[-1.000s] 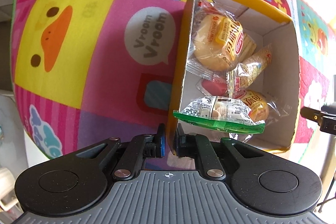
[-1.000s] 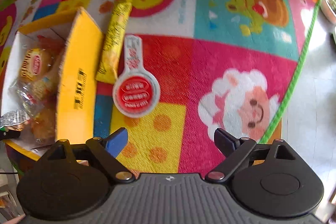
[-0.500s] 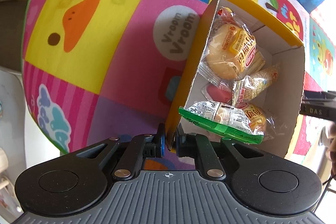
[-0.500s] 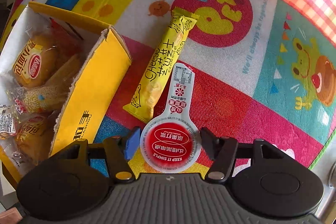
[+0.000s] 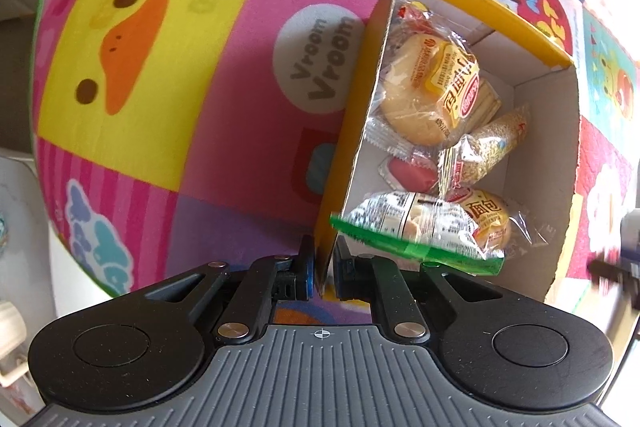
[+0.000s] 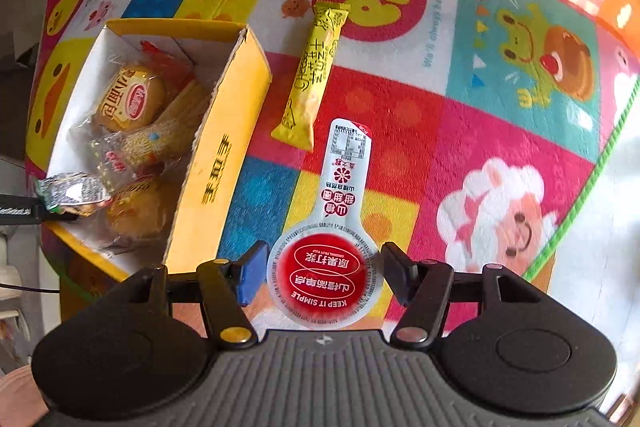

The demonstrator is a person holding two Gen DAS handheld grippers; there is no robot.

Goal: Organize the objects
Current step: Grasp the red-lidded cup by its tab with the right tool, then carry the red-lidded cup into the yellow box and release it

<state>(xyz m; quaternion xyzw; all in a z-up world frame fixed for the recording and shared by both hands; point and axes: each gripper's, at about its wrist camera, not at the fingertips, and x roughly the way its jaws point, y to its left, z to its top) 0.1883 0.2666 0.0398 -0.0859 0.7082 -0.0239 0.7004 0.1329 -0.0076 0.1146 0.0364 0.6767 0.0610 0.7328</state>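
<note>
One spoon-shaped jelly pack between the open right jaws, handle pointing away.

Box on mat, left of right gripper. In box: bun packets, sesame stick packet, small jelly cup; green-edged packet on top at near end. Left gripper astride box's near-left wall. Stick snack on mat just right of box. Spoon-shaped cup on mat before stick snack, round end between right gripper fingers.
</note>
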